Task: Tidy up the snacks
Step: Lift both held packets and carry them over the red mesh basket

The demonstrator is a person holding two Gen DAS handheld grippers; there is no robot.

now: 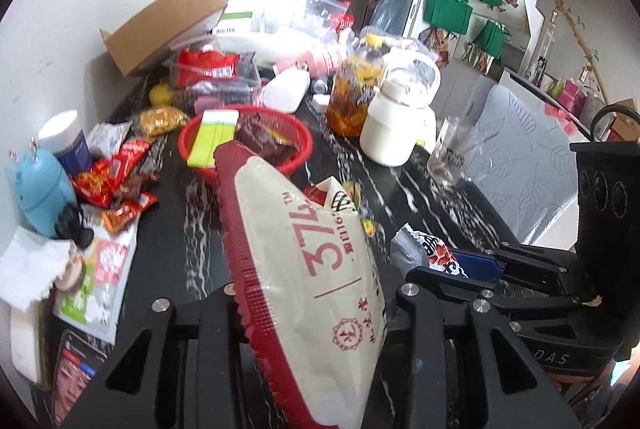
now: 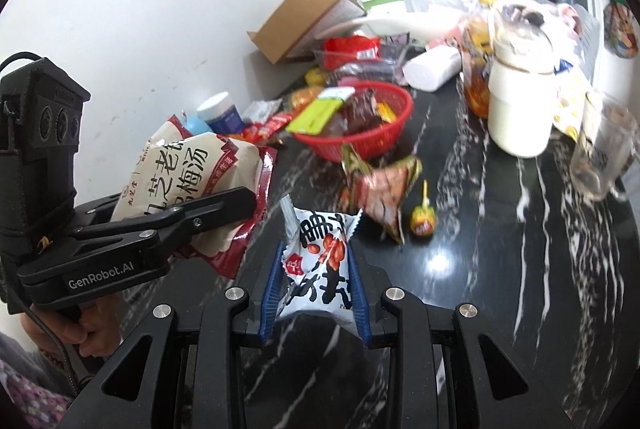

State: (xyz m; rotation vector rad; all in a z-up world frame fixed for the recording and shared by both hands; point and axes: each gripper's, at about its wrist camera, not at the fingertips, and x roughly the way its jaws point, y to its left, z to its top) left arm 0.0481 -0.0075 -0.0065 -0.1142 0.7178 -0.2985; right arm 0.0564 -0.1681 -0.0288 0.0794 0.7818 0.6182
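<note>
My left gripper [image 1: 312, 309] is shut on a large cream bag with red edges [image 1: 320, 269], held above the black marble table; it also shows in the right wrist view [image 2: 192, 181]. My right gripper [image 2: 316, 269] is shut on a small white peanut packet [image 2: 316, 261] between its blue pads, also seen in the left wrist view [image 1: 436, 249]. A red basket [image 2: 360, 125] holding a green box and brown packets stands beyond; it shows in the left wrist view [image 1: 248, 141]. A brown-green packet [image 2: 380, 185] and a lollipop [image 2: 423, 219] lie in front of the basket.
A cream kettle [image 2: 520, 101], a jar of pickles [image 1: 356, 89] and a glass mug [image 2: 604, 153] stand at the right. A cardboard box [image 1: 168, 25] and clear container [image 1: 216, 77] are at the back. Loose red snack packets [image 1: 116, 177] and a blue figure [image 1: 40, 189] lie left.
</note>
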